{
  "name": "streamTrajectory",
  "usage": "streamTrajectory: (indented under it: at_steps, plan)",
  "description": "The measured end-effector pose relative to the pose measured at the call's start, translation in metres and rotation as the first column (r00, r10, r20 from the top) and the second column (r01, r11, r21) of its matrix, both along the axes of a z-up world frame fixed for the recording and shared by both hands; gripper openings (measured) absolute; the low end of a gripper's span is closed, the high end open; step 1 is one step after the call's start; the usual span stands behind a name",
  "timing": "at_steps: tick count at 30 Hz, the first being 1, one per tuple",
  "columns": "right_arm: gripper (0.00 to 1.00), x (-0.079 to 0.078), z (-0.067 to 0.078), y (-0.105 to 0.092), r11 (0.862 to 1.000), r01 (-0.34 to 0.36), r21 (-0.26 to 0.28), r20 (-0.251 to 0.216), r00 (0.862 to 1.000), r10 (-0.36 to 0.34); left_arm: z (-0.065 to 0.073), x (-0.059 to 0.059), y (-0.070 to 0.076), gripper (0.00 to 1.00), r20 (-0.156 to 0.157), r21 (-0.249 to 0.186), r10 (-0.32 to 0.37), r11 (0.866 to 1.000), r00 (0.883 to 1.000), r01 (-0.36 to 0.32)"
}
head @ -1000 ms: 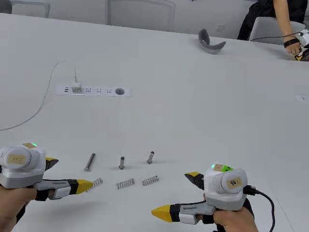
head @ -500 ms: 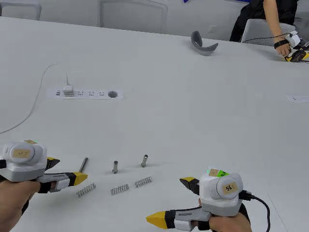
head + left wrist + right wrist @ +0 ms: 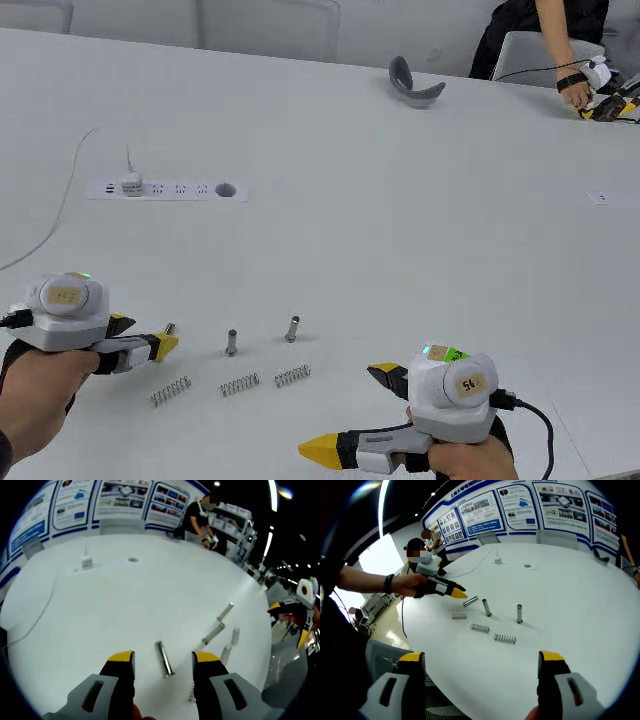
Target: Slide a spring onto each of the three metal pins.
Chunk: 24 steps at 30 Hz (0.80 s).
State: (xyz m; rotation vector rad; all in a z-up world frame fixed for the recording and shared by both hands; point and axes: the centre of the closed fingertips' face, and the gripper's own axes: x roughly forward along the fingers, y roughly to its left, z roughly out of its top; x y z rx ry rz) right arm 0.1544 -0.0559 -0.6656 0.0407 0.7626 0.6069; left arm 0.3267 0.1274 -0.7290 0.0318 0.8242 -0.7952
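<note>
Lower left of the head view, the left gripper (image 3: 142,336) hangs low over the table (image 3: 400,230). Its fingers (image 3: 120,660) are parted and empty, and the leftmost pin (image 3: 164,658) lies flat right between them. The middle pin (image 3: 231,342) and right pin (image 3: 292,328) sit just to its right, with three springs (image 3: 239,384) in a row nearer the bottom edge. The right gripper (image 3: 352,412), lower right, gapes wide and holds nothing. I'd say the left should settle squarely across the pin's shaft and close gently so it doesn't roll, leaving one end free for a spring.
</note>
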Motion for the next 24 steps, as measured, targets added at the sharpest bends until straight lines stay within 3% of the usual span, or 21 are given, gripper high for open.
streamTrajectory:
  at_steps: [9,17,24]
  plan:
    - [0.94,-0.001,-0.001,-0.003,1.0,0.01,0.001,-0.005,1.0,-0.01,-0.014,0.007,-0.007,0.3,-0.045,0.005,0.033,0.999,0.998,-0.033]
    - [0.94,-0.004,-0.004,-0.005,1.0,0.015,0.003,-0.014,1.0,-0.015,-0.025,0.009,-0.016,0.27,-0.067,0.022,0.04,0.999,0.997,-0.039]
    - [0.94,-0.005,-0.004,-0.009,1.0,0.025,0.004,-0.018,1.0,-0.025,-0.026,0.011,-0.018,0.23,-0.067,0.025,0.055,0.998,0.996,-0.054]
